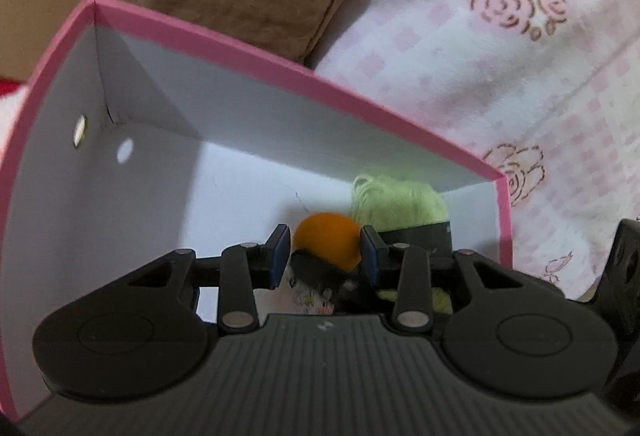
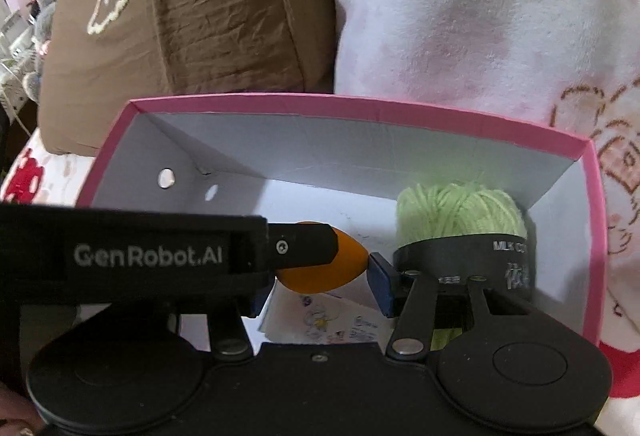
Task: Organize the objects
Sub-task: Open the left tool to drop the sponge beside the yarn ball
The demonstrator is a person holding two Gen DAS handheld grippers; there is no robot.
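- Left wrist view is showing a bed, its pink-and-white blanket (image 1: pixel 500 84) printed with brown roses and lying under everything else.
- A brown cushion (image 2: pixel 192 8) with a white fluffy patch is resting on the bed behind the box; in the right wrist view some blurred room clutter is showing at the far left edge, too small to tell.
- A pink box (image 1: pixel 256 48) with white inner walls is sitting open on the blanket, a round hole showing in its left wall.
- The left tongs (image 1: pixel 325 256) are reaching down into the box, and the right tongs (image 2: pixel 320 288) are hanging over it just beside them.
- A pale green yarn ball (image 2: pixel 460 212) with a black paper band is lying in the right corner of the box, against the far wall.
- A printed paper sheet (image 2: pixel 332 320) with small cartoon drawings is lying on the box floor below both tongs.
- An orange ball (image 1: pixel 326 240) is sitting inside the box, left of the yarn, between the fingers of the left tongs at a narrow gap; whether the pads are pressing it I cannot tell.
- The right tongs are standing partly apart, with nothing gripped between the blue pads (image 2: pixel 380 284).
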